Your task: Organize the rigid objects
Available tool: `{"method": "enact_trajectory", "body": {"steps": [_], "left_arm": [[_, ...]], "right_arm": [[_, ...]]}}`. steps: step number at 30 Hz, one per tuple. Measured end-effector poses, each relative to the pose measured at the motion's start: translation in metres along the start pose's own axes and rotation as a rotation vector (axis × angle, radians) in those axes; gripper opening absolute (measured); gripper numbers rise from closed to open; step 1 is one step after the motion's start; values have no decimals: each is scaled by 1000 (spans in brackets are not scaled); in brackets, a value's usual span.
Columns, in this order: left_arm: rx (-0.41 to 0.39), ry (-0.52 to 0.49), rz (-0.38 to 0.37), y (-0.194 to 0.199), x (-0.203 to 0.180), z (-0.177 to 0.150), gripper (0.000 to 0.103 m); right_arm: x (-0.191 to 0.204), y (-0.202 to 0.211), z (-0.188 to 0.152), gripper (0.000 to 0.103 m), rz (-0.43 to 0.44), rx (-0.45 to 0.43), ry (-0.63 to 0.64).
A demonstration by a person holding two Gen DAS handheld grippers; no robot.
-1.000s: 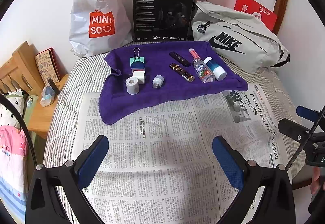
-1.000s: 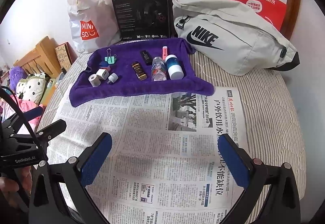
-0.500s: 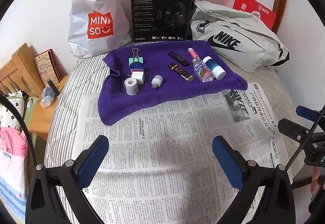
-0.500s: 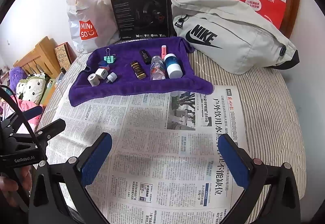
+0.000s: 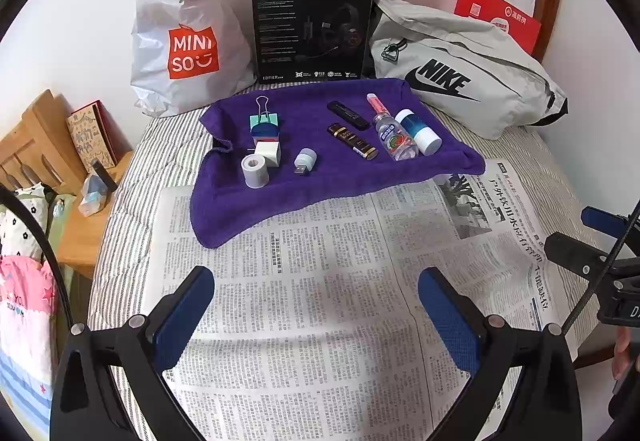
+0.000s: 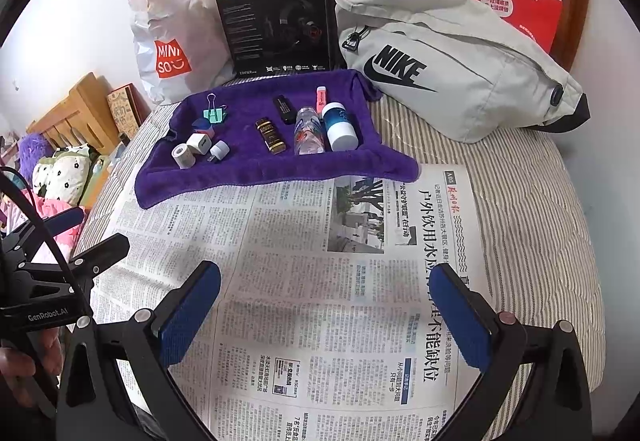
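A purple towel (image 5: pixel 320 177) (image 6: pixel 248 165) lies on the far part of the bed and carries several small items: a green binder clip (image 5: pixel 263 117), a white cube charger (image 5: pixel 267 153), a grey tape roll (image 5: pixel 253 171), a white USB light (image 5: pixel 305 160), a dark gold-banded tube (image 5: pixel 353 141), a black stick (image 5: pixel 348 115), a clear bottle (image 5: pixel 394 136), a pink tube (image 5: pixel 376 103) and a blue-and-white jar (image 5: pixel 418 131) (image 6: pixel 339 126). My left gripper (image 5: pixel 316 305) and right gripper (image 6: pixel 326 301) hover open over the newspaper (image 5: pixel 320 301), well short of the towel, holding nothing.
Behind the towel stand a white Miniso bag (image 5: pixel 184 37), a black headset box (image 5: pixel 310 25), a grey Nike bag (image 5: pixel 460 69) and a red paper bag (image 6: pixel 508 1). A wooden bedside stand (image 5: pixel 80 217) sits left. The bed edge drops away at right.
Both views have drifted very slightly; the items on the towel have stayed put and both grippers remain open.
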State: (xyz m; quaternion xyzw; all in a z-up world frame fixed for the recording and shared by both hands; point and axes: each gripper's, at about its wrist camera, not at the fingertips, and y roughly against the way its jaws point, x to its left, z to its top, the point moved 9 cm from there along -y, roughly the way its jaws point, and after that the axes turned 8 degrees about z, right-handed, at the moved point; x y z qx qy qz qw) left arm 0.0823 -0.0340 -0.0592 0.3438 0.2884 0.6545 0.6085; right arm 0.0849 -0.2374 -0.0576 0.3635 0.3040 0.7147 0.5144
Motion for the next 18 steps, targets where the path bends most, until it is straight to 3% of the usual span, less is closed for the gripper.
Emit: {"method": "enact_trajectory", "body": {"steps": [18], "left_arm": [[-7, -1, -5, -1, -3, 1, 103]], "right_arm": [[-2, -2, -1, 102, 10, 3, -9]]}}
